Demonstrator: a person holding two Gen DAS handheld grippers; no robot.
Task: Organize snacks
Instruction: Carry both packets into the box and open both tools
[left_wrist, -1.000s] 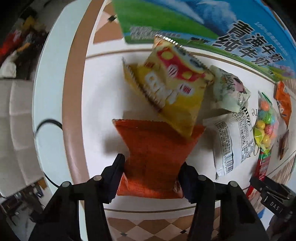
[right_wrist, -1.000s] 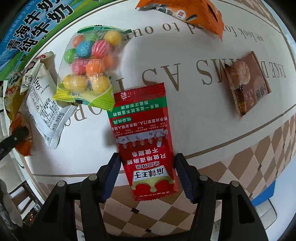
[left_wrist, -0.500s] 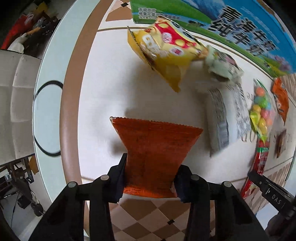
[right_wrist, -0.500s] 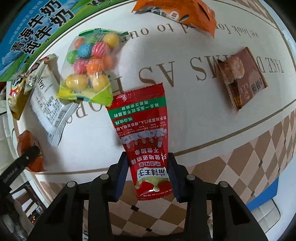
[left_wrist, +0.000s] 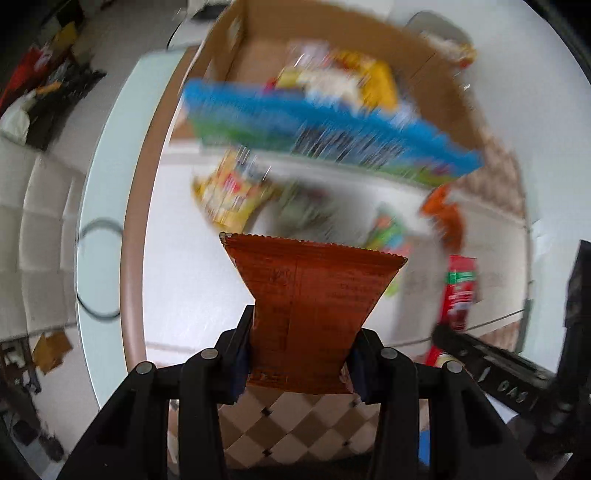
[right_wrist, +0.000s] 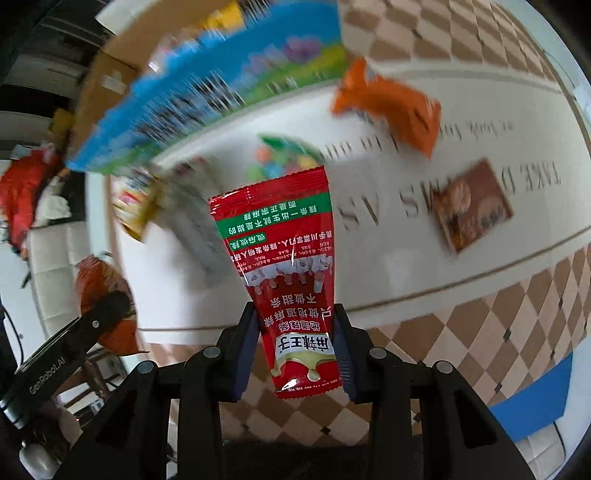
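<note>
Table (right_wrist: 388, 266): white glossy top with a tan band and a brown-and-cream checker border, grey lettering printed across it. Past the left edge, a pale couch (left_wrist: 33, 229) and a dark clutter pile on the floor, too blurred to identify.

At the far side of the table stands an open cardboard box (left_wrist: 255, 62), its near flap (left_wrist: 325, 133) printed blue and green; snack packs are already inside, details smeared by motion blur.

Loose on the table between the box and the grippers: yellow chip bag (left_wrist: 229, 195), candy-ball bag (right_wrist: 284, 158), white-grey pouch (right_wrist: 195, 232), orange bag (right_wrist: 391, 107) near the box flap, brown square sachet (right_wrist: 472, 206) well apart to the right on the lettering. These lie in the path toward the box.

Left gripper (left_wrist: 299, 362): jaws clamped on the lower end of an orange-brown snack packet (left_wrist: 306, 295), packet lifted off the table, top seam fanned wide.

Right gripper (right_wrist: 295, 350): jaws pinching the bottom of a red spicy-strip packet (right_wrist: 280, 251), held upright above the table edge, print upside down to the camera.

Each gripper shows at the edge of the other's view, side by side.
</note>
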